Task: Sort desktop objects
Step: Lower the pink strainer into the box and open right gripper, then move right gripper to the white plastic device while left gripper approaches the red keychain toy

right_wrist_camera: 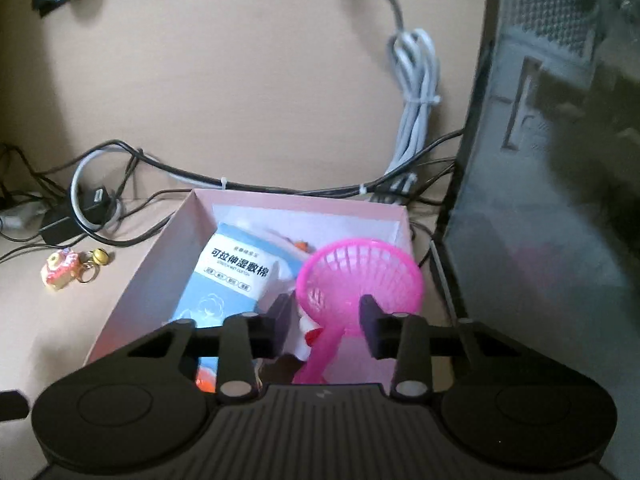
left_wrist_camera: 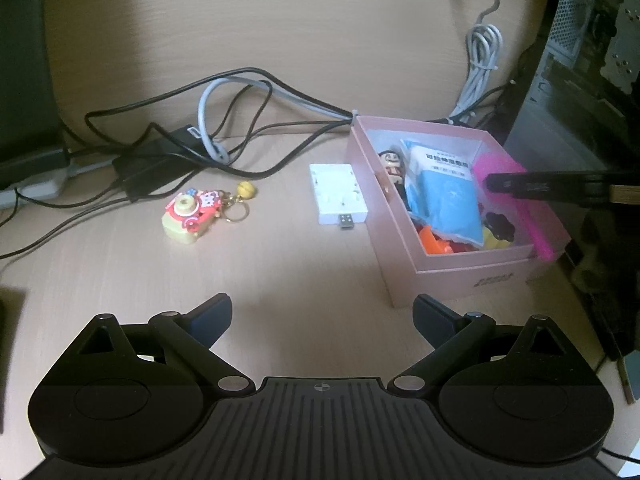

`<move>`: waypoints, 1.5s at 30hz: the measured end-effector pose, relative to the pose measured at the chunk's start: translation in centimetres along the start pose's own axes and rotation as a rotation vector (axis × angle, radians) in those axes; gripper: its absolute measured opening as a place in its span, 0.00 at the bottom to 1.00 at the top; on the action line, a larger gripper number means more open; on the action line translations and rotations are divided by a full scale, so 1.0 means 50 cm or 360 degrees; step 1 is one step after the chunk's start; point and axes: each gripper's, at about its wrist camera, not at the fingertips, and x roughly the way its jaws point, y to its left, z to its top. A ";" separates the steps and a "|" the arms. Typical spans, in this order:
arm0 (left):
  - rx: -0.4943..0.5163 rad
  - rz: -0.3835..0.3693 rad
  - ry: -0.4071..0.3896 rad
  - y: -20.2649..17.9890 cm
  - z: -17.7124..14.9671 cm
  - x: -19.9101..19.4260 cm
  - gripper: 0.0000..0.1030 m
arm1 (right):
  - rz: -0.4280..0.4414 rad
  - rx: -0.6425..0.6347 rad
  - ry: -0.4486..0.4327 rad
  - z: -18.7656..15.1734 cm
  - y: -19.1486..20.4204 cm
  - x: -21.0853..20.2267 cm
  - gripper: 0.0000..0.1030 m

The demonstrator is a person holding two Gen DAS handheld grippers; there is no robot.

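Left wrist view: our left gripper hangs spread and empty over the bench. At eleven o'clock lies a toy keychain, at twelve a white USB adapter, at one the pink box.

Right wrist view: our right gripper stands partly spread around the pink strainer in the box, without clearly pinching it. Its handle leans on the rim, so it could tip out.
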 end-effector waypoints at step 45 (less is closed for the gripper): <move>-0.0160 0.0181 0.0041 0.072 -0.045 -0.010 0.98 | -0.0013 0.0144 -0.0067 0.006 -0.052 -0.143 0.34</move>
